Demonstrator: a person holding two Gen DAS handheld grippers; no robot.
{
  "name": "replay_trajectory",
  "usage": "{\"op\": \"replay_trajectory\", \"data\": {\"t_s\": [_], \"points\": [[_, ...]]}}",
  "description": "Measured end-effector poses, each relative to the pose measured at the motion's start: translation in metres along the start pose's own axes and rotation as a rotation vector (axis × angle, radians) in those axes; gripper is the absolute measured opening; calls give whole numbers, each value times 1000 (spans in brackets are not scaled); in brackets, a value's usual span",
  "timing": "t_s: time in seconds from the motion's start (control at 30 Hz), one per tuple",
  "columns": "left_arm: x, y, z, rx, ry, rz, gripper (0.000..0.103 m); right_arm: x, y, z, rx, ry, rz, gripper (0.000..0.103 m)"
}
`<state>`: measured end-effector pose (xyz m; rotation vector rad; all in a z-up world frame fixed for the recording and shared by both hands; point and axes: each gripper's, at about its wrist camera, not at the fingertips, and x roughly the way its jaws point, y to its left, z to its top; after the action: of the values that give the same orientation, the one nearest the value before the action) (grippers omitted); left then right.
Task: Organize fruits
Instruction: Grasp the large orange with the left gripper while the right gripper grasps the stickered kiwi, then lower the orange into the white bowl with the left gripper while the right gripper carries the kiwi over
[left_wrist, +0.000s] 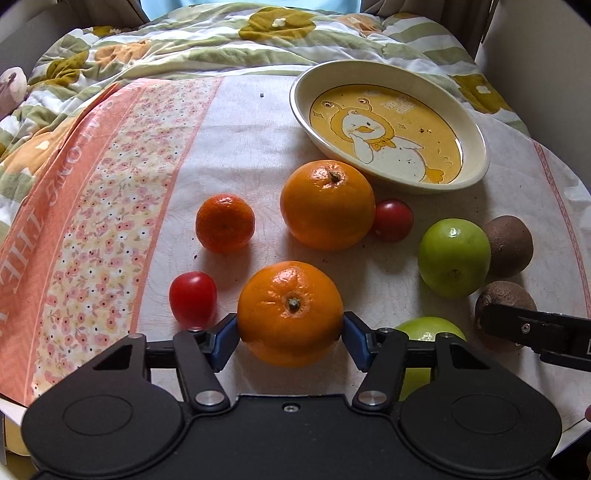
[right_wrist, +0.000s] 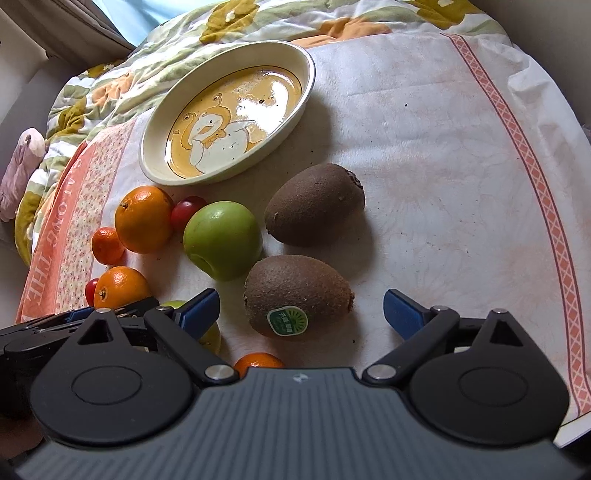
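The left hand-held gripper (left_wrist: 290, 336) has its blue pads against both sides of an orange (left_wrist: 290, 313), gripping it on the white cloth (left_wrist: 251, 147). The right hand-held gripper (right_wrist: 301, 314) stands wide around a stickered kiwi (right_wrist: 297, 293), pads clear of it. Farther off lie a green apple (right_wrist: 222, 240), a second kiwi (right_wrist: 314, 205) and a bigger orange (left_wrist: 327, 205). The duck-printed dish (left_wrist: 476, 129) sits at the far side, nothing in it.
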<state>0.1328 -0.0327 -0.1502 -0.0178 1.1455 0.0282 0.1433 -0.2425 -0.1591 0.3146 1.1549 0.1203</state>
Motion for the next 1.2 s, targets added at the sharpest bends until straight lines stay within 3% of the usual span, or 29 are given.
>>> {"op": "replay_trajectory", "data": {"t_s": [0.4,0.67,1.2], "points": [[-4,-1,-7,0,-31,7,64,7,3,3,-11,0,19,92],[-10,0,-11,-3,-56,7,64,7,7,2,-23,-18,-17,81],[-46,-1,-4,17,-136,7,64,-16,5,3,-33,-73,-23,80]]}}
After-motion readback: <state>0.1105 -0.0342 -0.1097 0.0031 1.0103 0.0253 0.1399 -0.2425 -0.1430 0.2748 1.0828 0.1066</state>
